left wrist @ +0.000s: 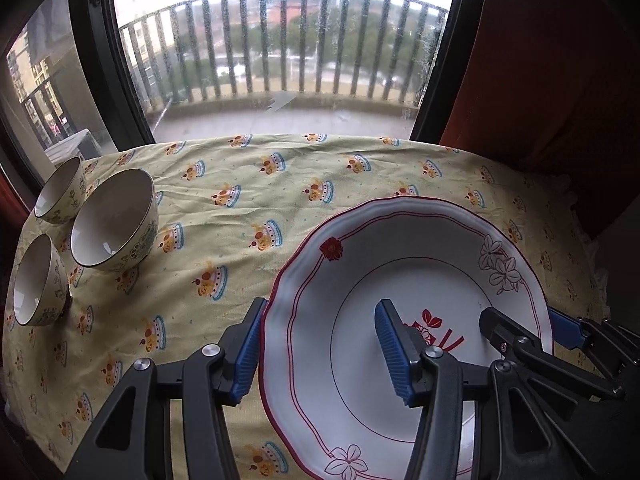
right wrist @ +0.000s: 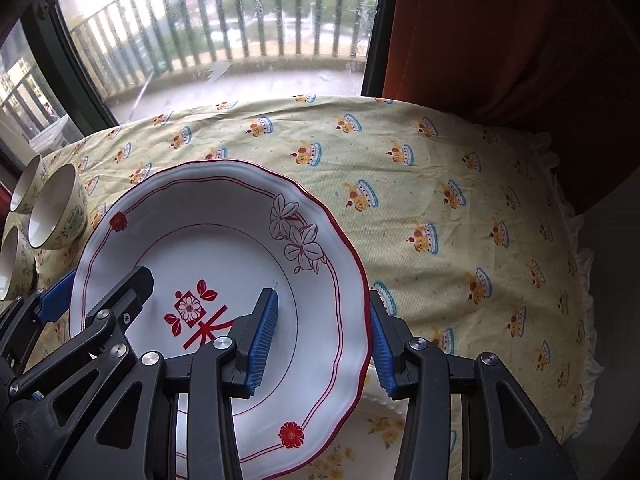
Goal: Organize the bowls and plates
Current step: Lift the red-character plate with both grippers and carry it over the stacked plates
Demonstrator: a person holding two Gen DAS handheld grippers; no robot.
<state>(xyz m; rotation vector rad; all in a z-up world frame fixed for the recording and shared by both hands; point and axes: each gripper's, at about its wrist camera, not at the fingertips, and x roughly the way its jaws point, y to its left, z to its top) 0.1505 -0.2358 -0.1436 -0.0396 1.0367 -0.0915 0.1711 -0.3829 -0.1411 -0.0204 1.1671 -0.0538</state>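
While both grippers straddle opposite sides of the white plate, the dish hangs tilted over the yellow tablecloth, its red-lined scalloped rim the part each tool bites on. The left gripper is partly closed, one blue pad outside the plate's left rim and the other inside the well; the right gripper does the same on the right rim. Whether the outer pads press hard against the rim I can't quite tell, but the plate sits between both pairs of jaws.

Beneath the plate's right side, another pale dish with yellow flowers peeks out. Over on the left of the table stand three bowls, close together, the nearest one near the cloth's left edge. Between bowls and plate lies a wide bare stretch of cloth, and more open cloth runs back to the window and right toward the rust curtain, where the frilled table edge drops away.
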